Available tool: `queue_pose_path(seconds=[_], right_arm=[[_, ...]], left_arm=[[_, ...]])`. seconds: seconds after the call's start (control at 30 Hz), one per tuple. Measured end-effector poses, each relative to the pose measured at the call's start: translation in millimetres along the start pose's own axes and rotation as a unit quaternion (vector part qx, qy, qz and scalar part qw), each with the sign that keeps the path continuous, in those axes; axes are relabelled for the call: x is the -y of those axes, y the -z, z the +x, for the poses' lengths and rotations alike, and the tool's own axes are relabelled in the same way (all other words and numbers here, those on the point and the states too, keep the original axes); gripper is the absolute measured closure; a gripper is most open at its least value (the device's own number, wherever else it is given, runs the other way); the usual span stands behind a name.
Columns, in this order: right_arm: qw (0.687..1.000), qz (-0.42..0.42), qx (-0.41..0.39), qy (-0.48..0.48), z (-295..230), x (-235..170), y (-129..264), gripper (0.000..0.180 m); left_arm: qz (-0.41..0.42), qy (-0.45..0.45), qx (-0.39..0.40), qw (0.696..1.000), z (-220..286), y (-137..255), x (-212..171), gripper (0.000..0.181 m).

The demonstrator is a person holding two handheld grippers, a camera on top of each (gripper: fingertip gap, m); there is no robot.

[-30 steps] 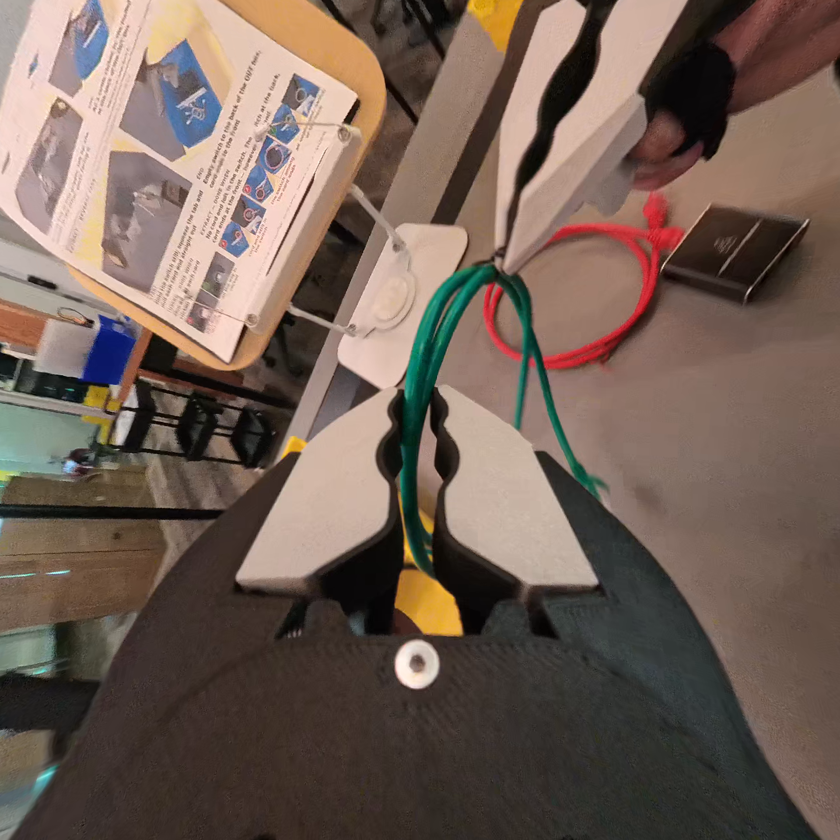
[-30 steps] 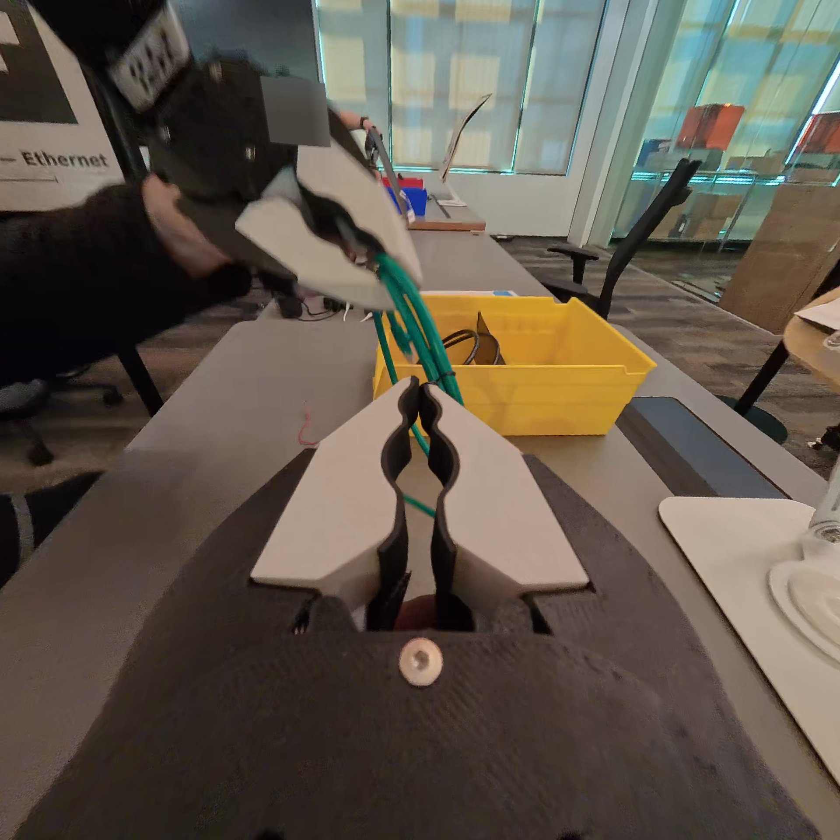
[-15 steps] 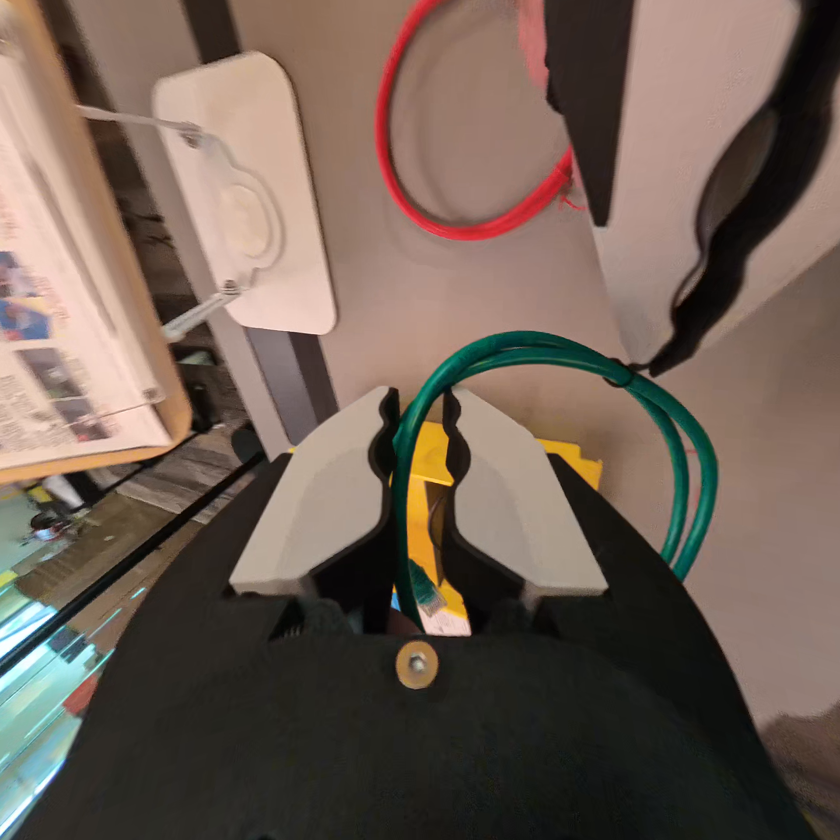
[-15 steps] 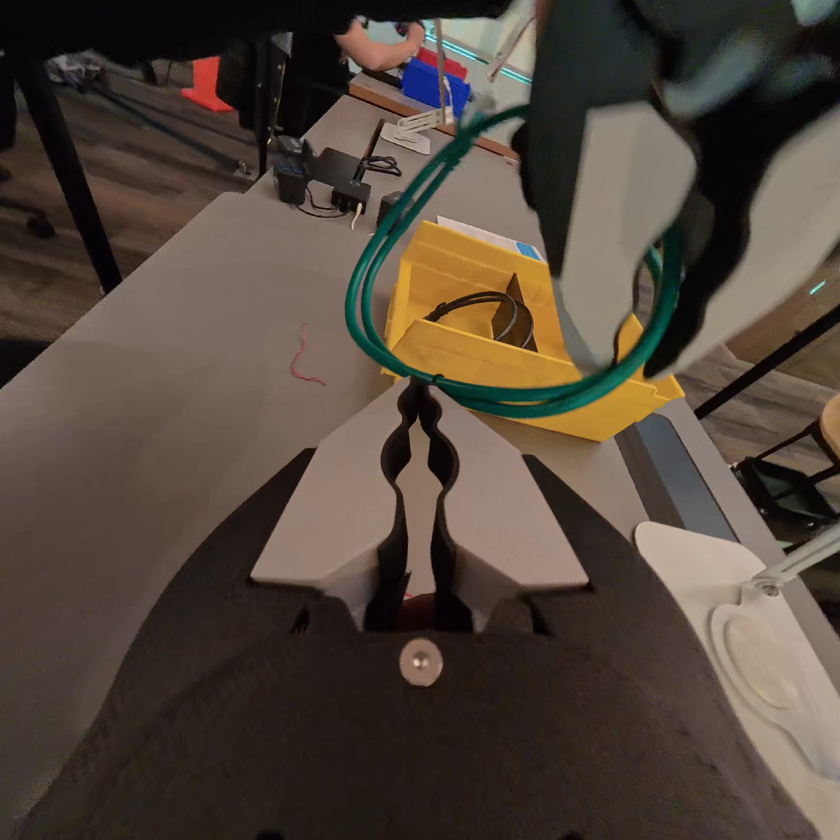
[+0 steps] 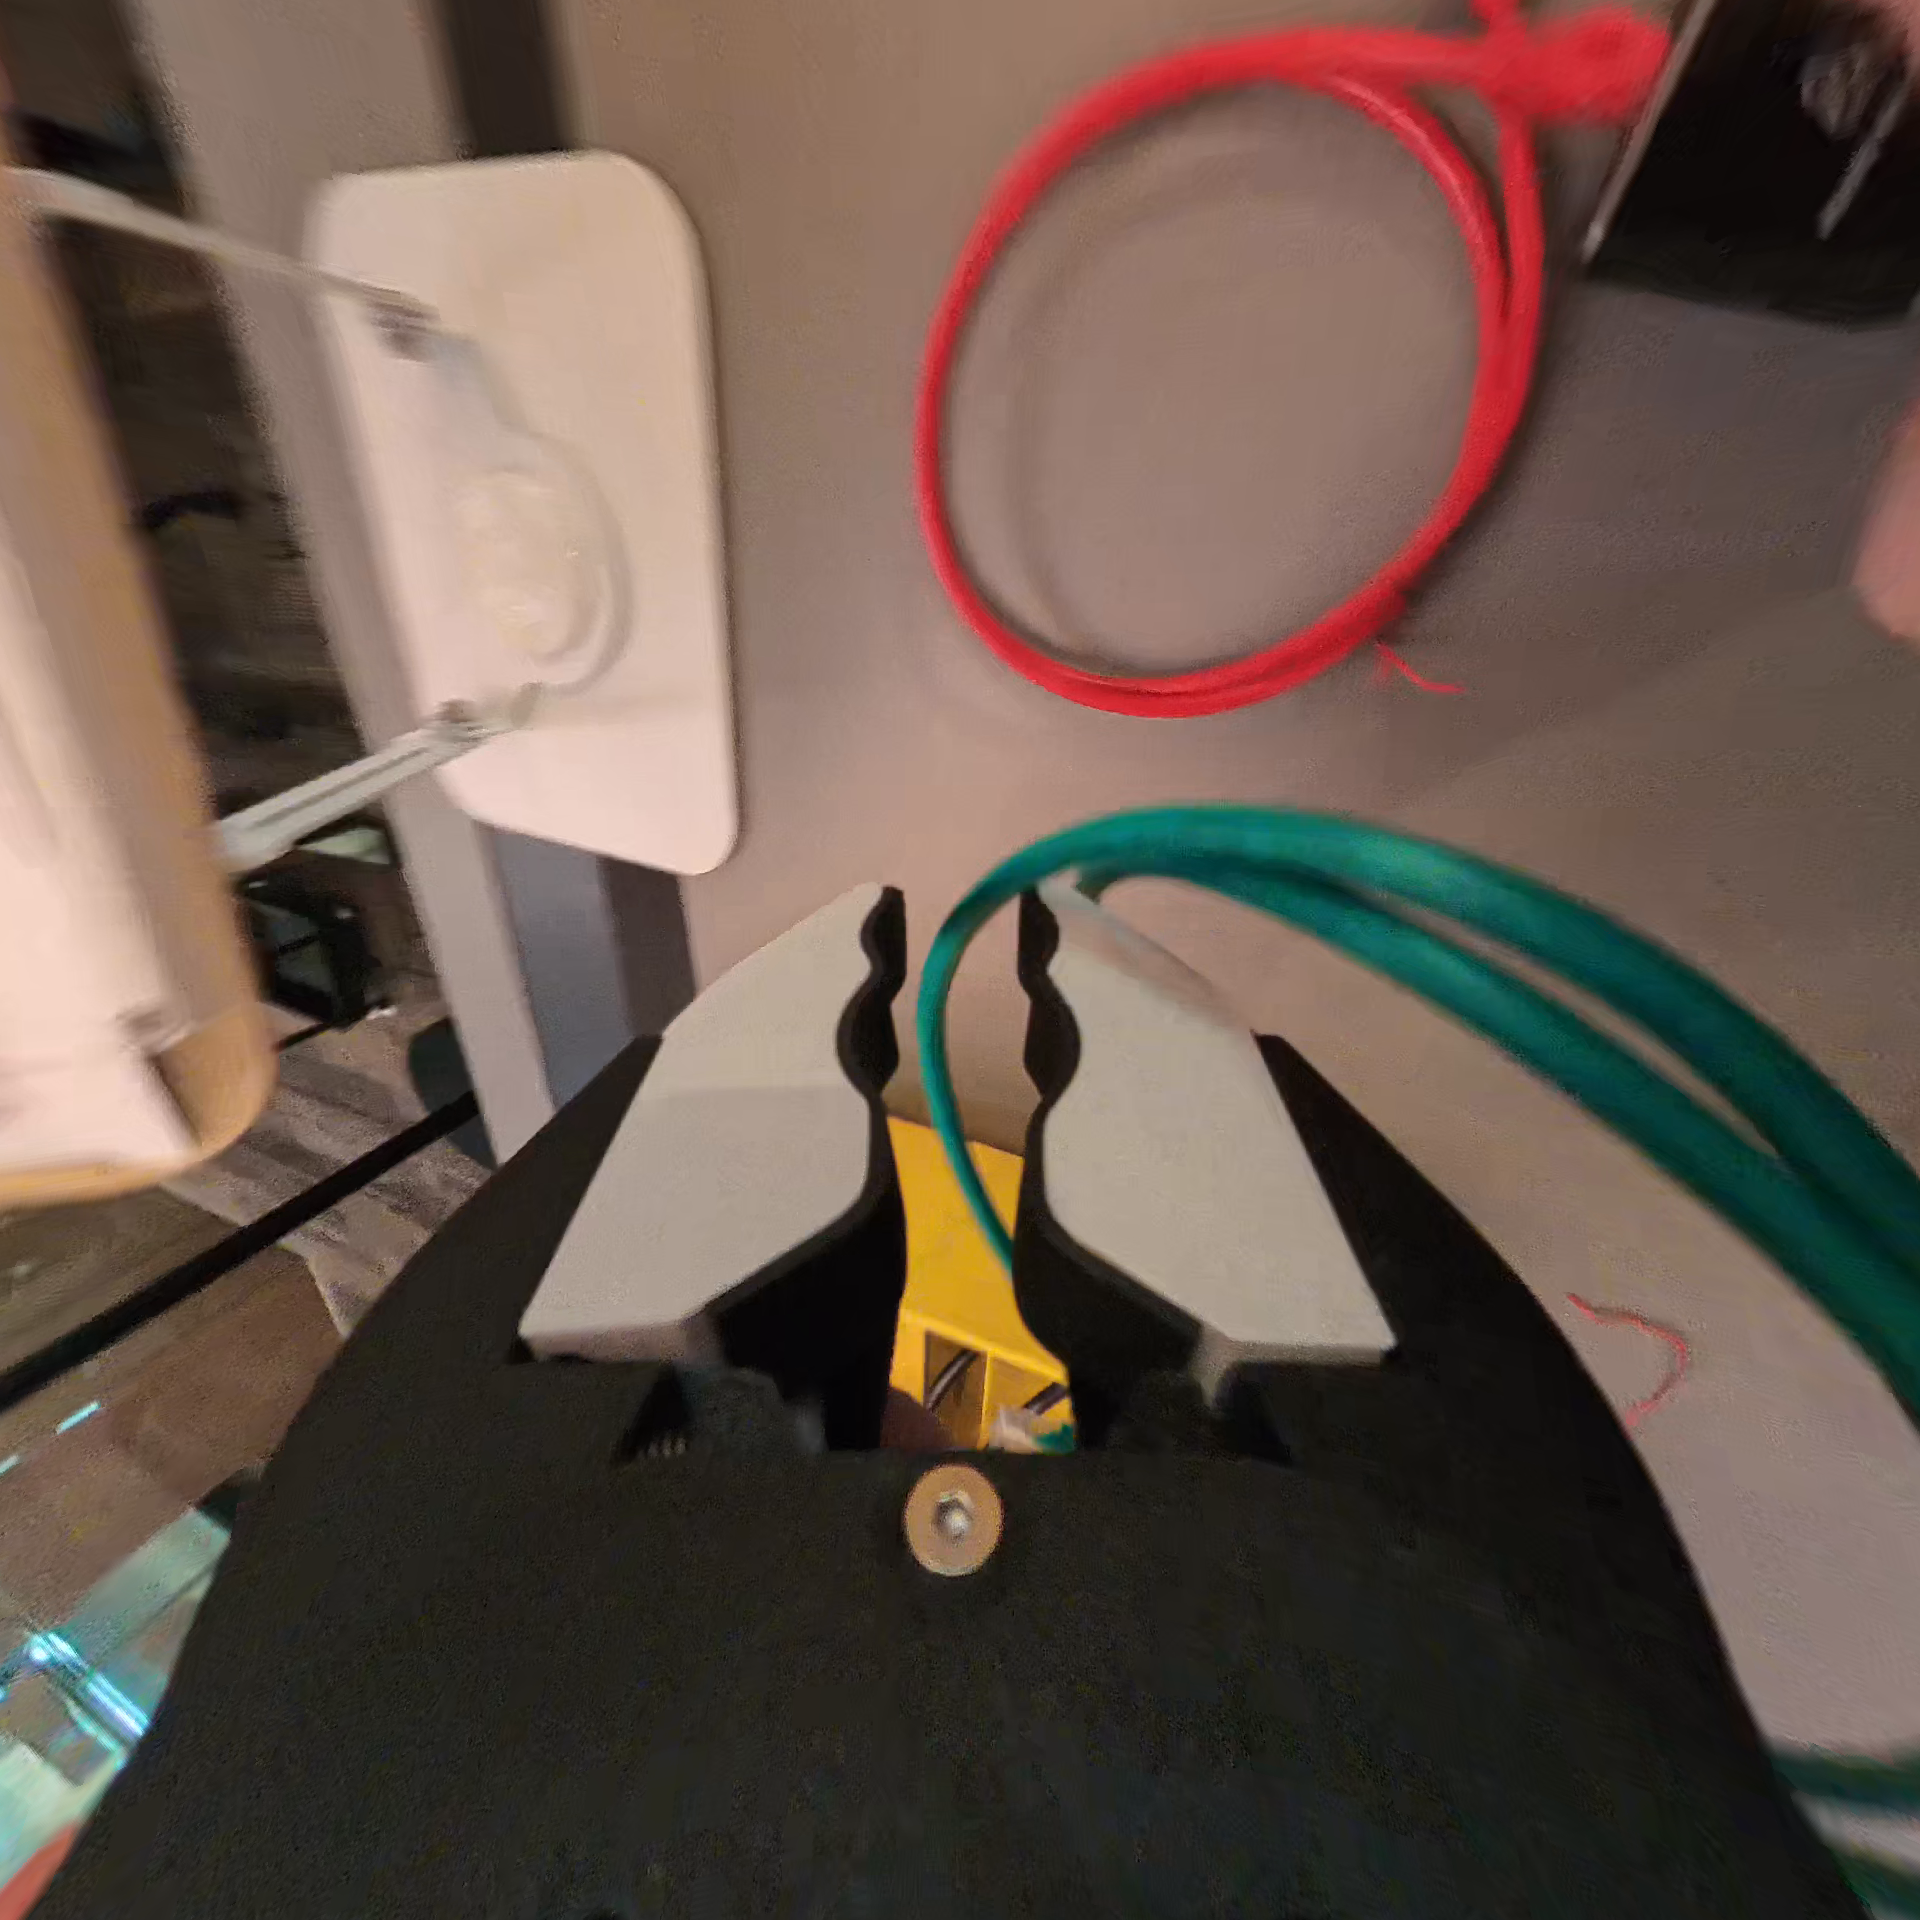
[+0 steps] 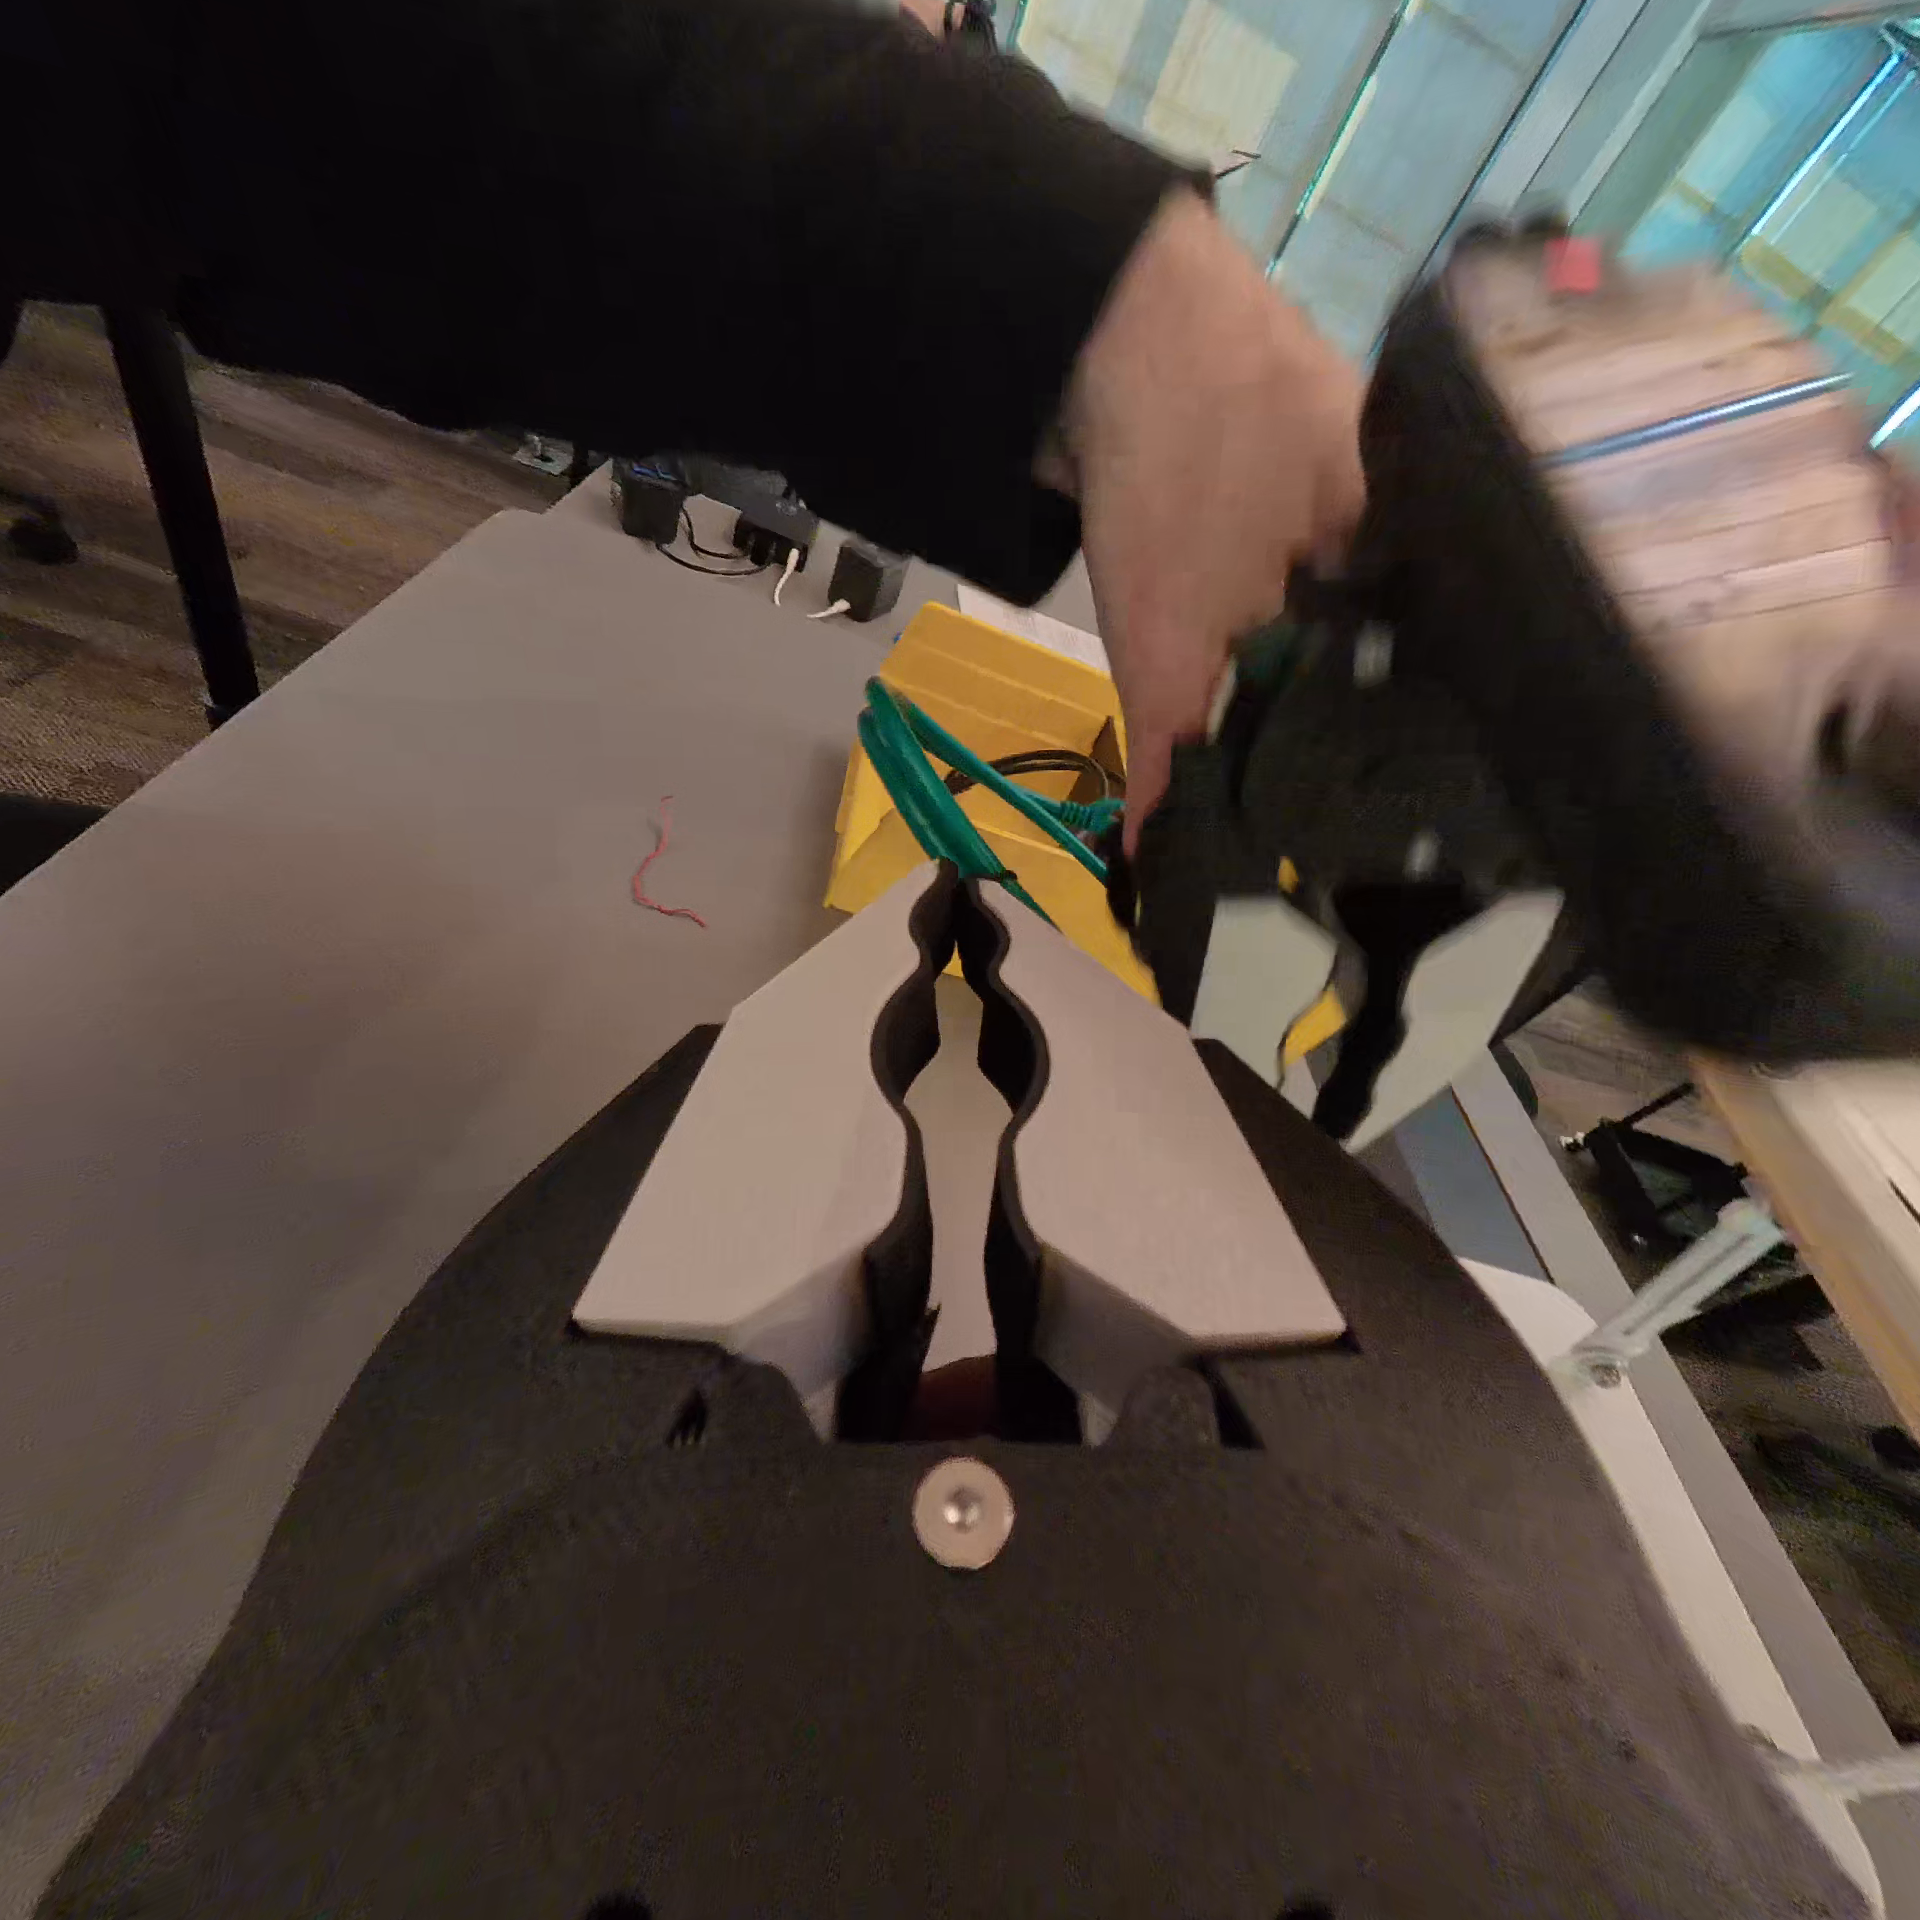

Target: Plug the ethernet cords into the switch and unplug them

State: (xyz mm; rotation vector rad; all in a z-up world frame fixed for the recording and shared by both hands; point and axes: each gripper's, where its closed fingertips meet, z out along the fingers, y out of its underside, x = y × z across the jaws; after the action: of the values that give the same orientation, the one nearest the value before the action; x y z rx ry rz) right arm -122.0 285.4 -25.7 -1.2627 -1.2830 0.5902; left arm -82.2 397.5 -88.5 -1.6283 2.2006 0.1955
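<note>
A coiled green ethernet cord [image 5: 1455,935] loops from the right over the grey table. One strand runs loosely through the gap of my left gripper [image 5: 961,914], whose jaws stand apart. My right gripper [image 6: 961,883] is shut, its tips pinching the green cord [image 6: 935,800] in front of the yellow bin. The left gripper [image 6: 1335,1049], held by a hand, hangs just right of it, blurred. A coiled red ethernet cord [image 5: 1226,686] lies on the table beside the black switch [image 5: 1766,208].
A yellow bin [image 6: 987,686] holding a black cable sits mid-table, also seen through the left gripper's gap [image 5: 945,1247]. A white stand base [image 5: 582,520] and its tilted instruction board [image 5: 62,727] are at the left. A red twist tie [image 6: 660,873] and black power adapters [image 6: 758,530] lie farther off. The tips of one gripper are about 12 centimetres away from the tips of the other. The black switch [image 5: 1766,208] is about 20 centimetres from both grippers' fingertips.
The left gripper's jaws opened wider over the last second. The left hand and gripper swung down to the right of the right gripper. The right gripper stayed shut on the green cord.
</note>
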Motion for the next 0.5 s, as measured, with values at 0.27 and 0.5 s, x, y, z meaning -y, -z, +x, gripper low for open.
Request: queue_pose_path(seconds=[0.27,0.5], right_arm=[[0.998,0.016,-0.028,-0.048,25,-6,20,0.18],[0.993,0.069,-0.017,-0.098,30,9,25,0.18]], left_arm=[[0.219,0.099,0.196,0.951,6,146,-3,0.143],[0.121,0.034,0.315,0.941,54,107,-41,0.148]])
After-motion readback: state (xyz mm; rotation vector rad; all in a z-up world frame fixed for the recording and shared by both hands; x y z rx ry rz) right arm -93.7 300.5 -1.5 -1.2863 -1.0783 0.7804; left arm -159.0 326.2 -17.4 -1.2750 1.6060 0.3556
